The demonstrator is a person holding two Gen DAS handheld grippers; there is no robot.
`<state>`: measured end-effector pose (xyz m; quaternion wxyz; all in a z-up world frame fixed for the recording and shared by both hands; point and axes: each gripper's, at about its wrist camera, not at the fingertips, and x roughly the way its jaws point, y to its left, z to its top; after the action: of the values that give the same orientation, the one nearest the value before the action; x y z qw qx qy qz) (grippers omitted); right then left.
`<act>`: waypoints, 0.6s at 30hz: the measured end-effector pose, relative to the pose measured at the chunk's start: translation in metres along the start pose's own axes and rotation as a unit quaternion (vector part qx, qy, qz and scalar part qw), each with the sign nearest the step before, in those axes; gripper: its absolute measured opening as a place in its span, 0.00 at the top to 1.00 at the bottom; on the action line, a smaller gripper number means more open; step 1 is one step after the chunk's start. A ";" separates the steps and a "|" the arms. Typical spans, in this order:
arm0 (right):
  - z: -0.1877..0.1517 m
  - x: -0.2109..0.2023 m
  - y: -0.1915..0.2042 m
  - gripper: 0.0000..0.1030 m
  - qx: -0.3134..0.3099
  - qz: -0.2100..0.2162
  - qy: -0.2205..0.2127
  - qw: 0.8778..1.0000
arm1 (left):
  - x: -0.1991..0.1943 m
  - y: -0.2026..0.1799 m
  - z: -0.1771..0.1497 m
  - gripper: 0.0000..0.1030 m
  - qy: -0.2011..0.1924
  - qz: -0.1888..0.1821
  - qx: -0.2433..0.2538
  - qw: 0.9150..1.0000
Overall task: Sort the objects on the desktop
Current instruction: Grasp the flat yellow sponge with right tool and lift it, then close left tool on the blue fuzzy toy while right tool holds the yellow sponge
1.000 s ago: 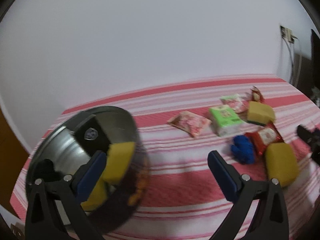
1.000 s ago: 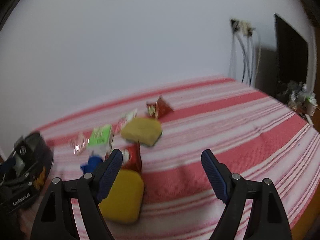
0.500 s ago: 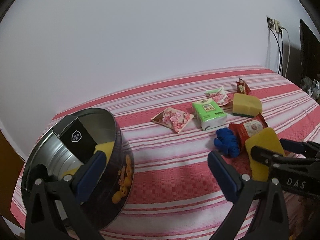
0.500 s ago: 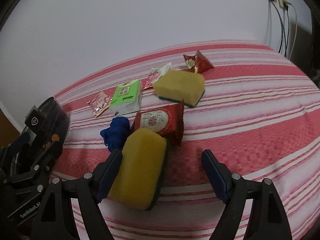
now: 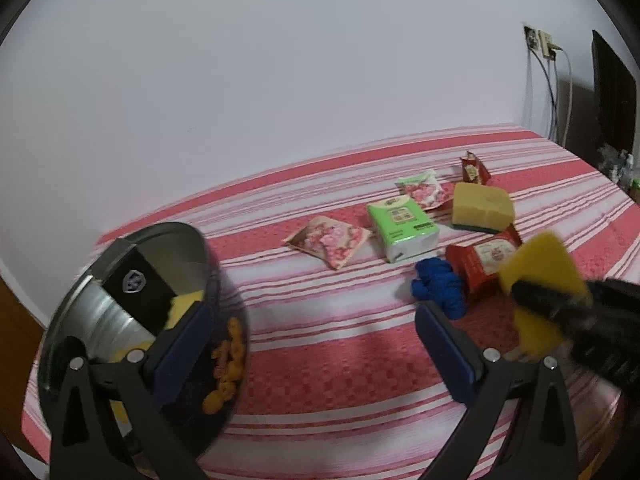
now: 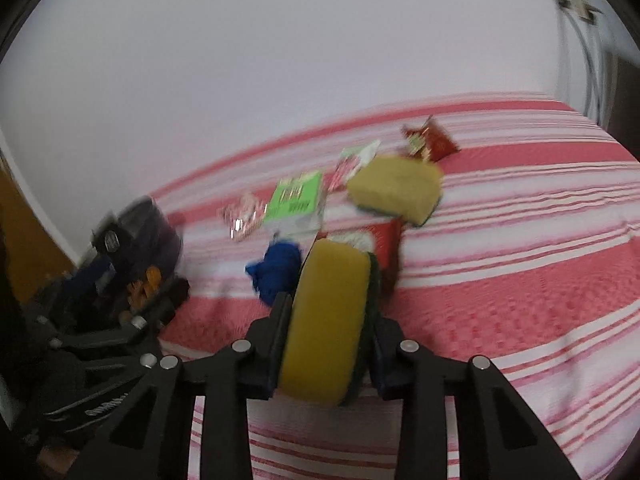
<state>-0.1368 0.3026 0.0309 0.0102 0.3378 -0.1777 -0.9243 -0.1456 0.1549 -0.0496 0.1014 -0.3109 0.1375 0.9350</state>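
Sponge (image 6: 328, 320) now clamped, tin (image 5: 132, 312) holding sponge

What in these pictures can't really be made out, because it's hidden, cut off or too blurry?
- Round tin, left wrist view: the left tool hides part of its contents.
- Held yellow sponge, right wrist view: its lower end sits hidden between the closing fingers of the right tool.
- Snack packets, right wrist view: print lost to motion blur.
- Red packet, left wrist view: partly hidden behind the sponge.

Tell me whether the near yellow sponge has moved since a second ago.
Yes. The near yellow sponge lay flat beside the red packet; now it stands on edge, lifted, with the right hand-held gripper closing on it.
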 end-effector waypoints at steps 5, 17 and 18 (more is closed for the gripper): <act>0.013 -0.039 -0.018 0.64 0.013 -0.063 -0.115 0.991 | 0.016 -0.013 0.009 0.01 0.019 -0.040 -0.003 0.999; 0.017 -0.050 -0.031 0.64 0.039 -0.128 -0.186 0.973 | 0.076 -0.046 0.024 0.11 0.097 -0.085 -0.020 0.991; 0.017 -0.051 -0.032 0.64 0.042 -0.128 -0.190 0.972 | 0.081 -0.046 0.022 0.11 0.105 -0.085 -0.021 0.991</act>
<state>-0.1052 0.3451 0.0637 -0.1563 0.1759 -0.1701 -0.9569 -0.2083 0.2140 -0.0912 0.1588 -0.4203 0.1009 0.8877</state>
